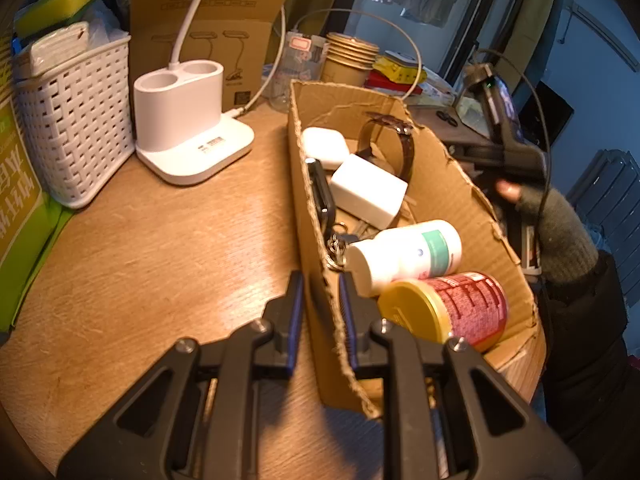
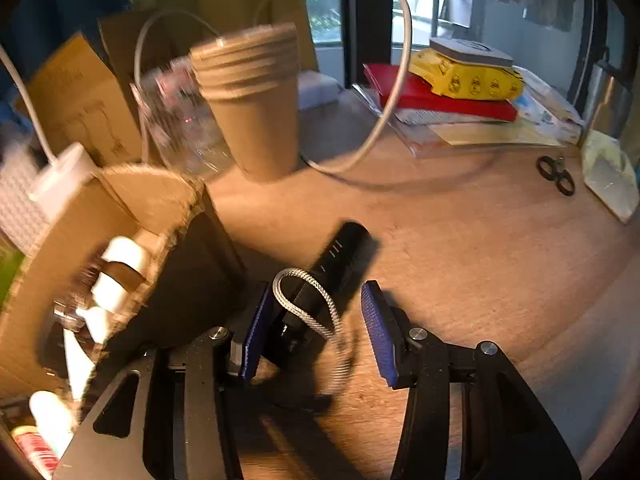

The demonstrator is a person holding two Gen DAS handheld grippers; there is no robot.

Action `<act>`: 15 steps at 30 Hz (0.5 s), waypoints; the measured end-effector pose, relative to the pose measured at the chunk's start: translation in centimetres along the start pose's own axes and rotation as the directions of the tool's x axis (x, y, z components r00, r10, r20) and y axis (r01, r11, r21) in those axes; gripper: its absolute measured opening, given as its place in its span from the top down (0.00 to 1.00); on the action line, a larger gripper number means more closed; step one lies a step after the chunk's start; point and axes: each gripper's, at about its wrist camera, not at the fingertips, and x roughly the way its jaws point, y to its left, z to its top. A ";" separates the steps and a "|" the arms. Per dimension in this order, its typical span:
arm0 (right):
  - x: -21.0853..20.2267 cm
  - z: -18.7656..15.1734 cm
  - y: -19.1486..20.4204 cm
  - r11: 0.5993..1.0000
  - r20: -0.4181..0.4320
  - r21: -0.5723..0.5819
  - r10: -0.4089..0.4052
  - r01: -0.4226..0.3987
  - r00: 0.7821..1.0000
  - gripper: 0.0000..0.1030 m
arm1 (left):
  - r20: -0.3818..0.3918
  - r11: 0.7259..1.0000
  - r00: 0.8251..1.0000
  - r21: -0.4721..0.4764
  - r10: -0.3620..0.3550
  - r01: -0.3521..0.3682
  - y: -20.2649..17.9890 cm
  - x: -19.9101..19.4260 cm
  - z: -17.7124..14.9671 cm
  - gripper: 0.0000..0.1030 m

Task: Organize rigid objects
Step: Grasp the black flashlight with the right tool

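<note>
An open cardboard box (image 1: 440,168) lies on the wooden table (image 1: 160,248). In it are a white earbud case (image 1: 323,146), a white charger (image 1: 368,190), a brown-strap watch (image 1: 384,136), a black key fob (image 1: 322,192) with keys, a white pill bottle (image 1: 404,254) and a red can with a yellow lid (image 1: 444,312). My left gripper (image 1: 323,308) is shut on the box's near wall. My right gripper (image 2: 316,332) is open around a black flashlight (image 2: 340,256) with a braided grey loop, lying on the table beside the box (image 2: 80,240).
A white lattice basket (image 1: 76,128), a white lamp base (image 1: 188,128) and a cardboard sheet (image 1: 204,24) stand at the left. Stacked paper cups (image 2: 252,96), a clear cup (image 2: 180,120), books (image 2: 444,96), scissors (image 2: 556,174) and a white cable (image 2: 396,92) lie behind.
</note>
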 end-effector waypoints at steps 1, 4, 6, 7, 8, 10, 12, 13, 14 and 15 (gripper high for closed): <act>0.0 -0.1 0.2 1.000 0.000 -0.013 -0.016 0.016 1.000 0.53 | 0.000 1.000 1.000 0.000 0.000 0.000 0.0 0.0 0.0 0.82; 0.0 -0.3 0.6 0.999 0.003 -0.031 -0.036 0.036 0.999 0.54 | 0.001 1.000 1.000 0.000 0.002 -0.002 0.0 0.0 0.0 0.82; -0.1 -0.3 0.7 0.999 0.005 -0.035 -0.035 0.035 0.999 0.63 | 0.001 1.000 1.000 0.000 0.001 -0.001 0.0 0.0 0.0 0.82; -0.1 -0.4 0.8 0.999 0.007 -0.038 -0.035 0.036 0.999 0.68 | 0.001 1.000 1.000 0.000 0.001 -0.002 0.0 0.0 0.0 0.82; -0.2 -0.5 0.9 0.998 0.010 -0.042 -0.041 0.042 0.999 0.77 | 0.001 1.000 1.000 0.000 0.001 -0.001 0.0 0.0 0.0 0.82; -0.4 -0.6 0.8 0.998 0.012 -0.042 -0.043 0.043 0.999 0.79 | 0.001 1.000 1.000 0.000 0.001 -0.001 0.0 0.0 0.0 0.82; -0.6 -0.9 0.7 0.999 0.012 -0.036 -0.027 0.028 1.000 0.79 | 0.001 1.000 1.000 0.000 0.001 -0.001 0.0 0.0 0.0 0.82; -0.7 -1.0 0.7 0.999 0.012 -0.034 -0.026 0.026 1.000 0.79 | 0.001 1.000 1.000 0.000 0.001 -0.001 0.0 0.0 0.0 0.82; -0.8 -1.1 0.6 0.999 0.014 -0.031 -0.026 0.026 1.000 0.79 | 0.001 1.000 1.000 0.000 0.001 -0.001 0.0 0.0 0.0 0.82; -1.0 -1.2 0.5 0.999 0.016 -0.026 -0.023 0.023 1.000 0.79 | 0.001 1.000 1.000 -0.001 0.001 -0.001 0.0 0.0 0.0 0.82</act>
